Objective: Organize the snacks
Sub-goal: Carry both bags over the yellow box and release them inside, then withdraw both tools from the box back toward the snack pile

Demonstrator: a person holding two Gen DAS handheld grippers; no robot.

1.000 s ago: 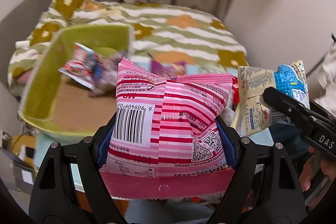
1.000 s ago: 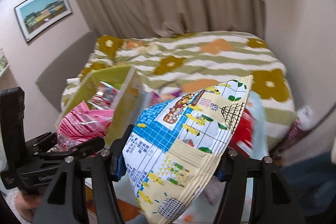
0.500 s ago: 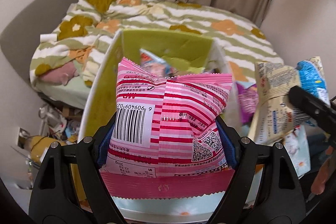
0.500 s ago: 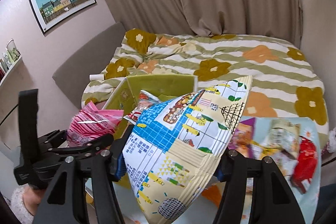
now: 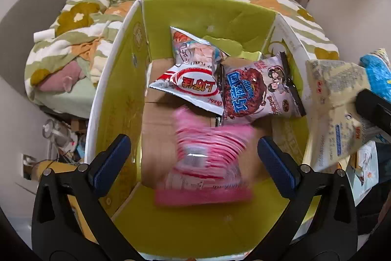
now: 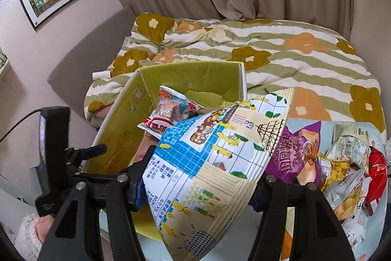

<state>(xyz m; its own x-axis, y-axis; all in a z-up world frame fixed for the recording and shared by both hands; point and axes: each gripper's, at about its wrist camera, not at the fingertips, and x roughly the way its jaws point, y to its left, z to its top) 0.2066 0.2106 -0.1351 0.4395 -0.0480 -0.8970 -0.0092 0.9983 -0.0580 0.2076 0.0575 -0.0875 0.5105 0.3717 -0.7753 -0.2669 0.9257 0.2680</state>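
Left gripper [image 5: 194, 154] jaws opening, pink bag [image 5: 207, 163] blurred, loose between them at lower centre, over the box [image 5: 117, 80]. Right gripper [image 6: 198, 184] clamped on yellow bag [image 6: 215, 163], frame centre. Risk: releasing over the rim spills it outside.

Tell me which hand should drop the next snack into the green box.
Right. The right gripper holds the blue-and-cream bag beside the green box, while the left gripper, jaws opening, has nothing gripped; the blurred pink packet is dropping in.
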